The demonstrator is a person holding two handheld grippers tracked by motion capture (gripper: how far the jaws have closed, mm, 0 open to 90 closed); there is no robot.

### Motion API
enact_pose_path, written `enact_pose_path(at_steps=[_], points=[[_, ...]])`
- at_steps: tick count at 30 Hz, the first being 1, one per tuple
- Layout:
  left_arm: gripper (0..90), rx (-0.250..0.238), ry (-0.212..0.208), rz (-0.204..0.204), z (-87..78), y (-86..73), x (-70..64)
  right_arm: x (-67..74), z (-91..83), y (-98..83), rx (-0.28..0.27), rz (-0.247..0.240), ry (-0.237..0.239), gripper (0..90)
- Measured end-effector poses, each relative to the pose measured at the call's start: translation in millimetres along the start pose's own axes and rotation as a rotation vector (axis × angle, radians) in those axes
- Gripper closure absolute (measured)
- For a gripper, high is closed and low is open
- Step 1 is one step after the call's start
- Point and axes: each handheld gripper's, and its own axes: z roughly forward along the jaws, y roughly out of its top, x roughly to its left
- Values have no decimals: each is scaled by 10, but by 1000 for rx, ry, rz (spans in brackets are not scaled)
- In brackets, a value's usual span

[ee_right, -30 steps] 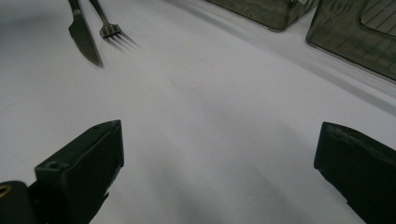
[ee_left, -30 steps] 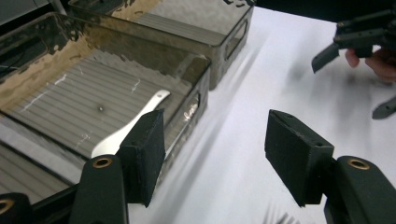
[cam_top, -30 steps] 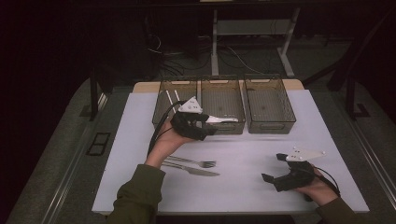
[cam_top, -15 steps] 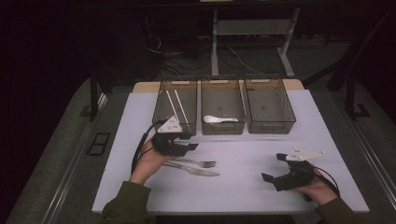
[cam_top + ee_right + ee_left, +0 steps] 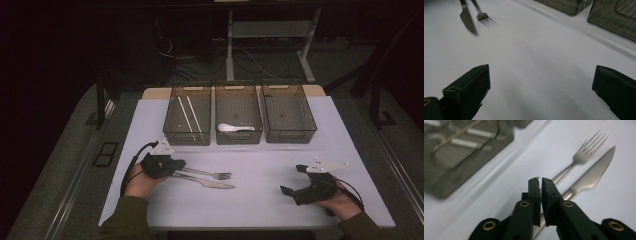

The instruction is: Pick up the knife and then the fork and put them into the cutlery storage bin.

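Observation:
A metal fork [image 5: 212, 174] and a metal knife [image 5: 215, 184] lie side by side on the white table, tips pointing right. My left gripper [image 5: 183, 168] sits low over their handle ends. Its jaws have just been closing and now stand shut [image 5: 540, 180], with only a thin slit and nothing seen between the tips. The fork [image 5: 584, 155] and knife [image 5: 596, 172] handles run under the right jaw. My right gripper [image 5: 294, 179] rests at the front right with its jaws wide open [image 5: 541, 70] over bare table, and the knife [image 5: 467, 20] and fork [image 5: 480, 13] lie far off.
Three dark see-through trays stand in a row at the back. The left tray [image 5: 186, 141] holds two pale sticks [image 5: 189, 117], the middle tray [image 5: 238, 141] a white spoon [image 5: 232, 128]. Nothing is seen in the right tray [image 5: 290, 138]. The table drops off at its front edge.
My left hand came back and down from the middle tray to the cutlery handles. The white spoon it carried now lies in that tray. Its jaws went from open to shut. The right hand stayed still.

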Motion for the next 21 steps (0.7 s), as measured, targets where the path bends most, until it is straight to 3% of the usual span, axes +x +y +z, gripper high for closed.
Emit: enact_pose_path(at_steps=[4,11,19,20,21], points=[[886,29,24,-33,-27,-125,116,-1,0,4,-2,3,-1,15],[886,74,26,-41,11,-202,227,-5,3,3,1,1,-3,15],[887,100,-2,-40,29,-229,225,-3,0,0,2,2,-5,15],[887,101,-11,-54,33,-234,202,-3,-1,1,2,5,-6,15],[887,102,-11,-36,32,-231,199,-5,-2,2,1,5,-6,15]])
